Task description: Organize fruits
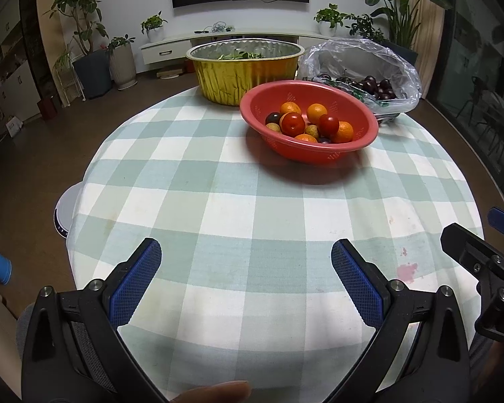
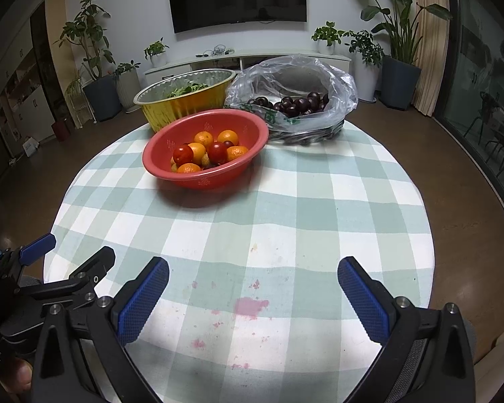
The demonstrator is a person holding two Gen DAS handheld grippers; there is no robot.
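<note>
Fruit heaped in red bowl, well ahead of both grippers. Small, round, soft-skinned; best pinched gently across the middle. Left gripper and right gripper spread wide, empty.

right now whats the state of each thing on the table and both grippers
left gripper: open, empty, above the cloth
right gripper: open, empty
red bowl: upright, holds oranges, red and dark fruits
gold foil pan: upright, greens inside
plastic bag: open, dark cherries inside
tablecloth: spread flat, pink stains near the front
</note>
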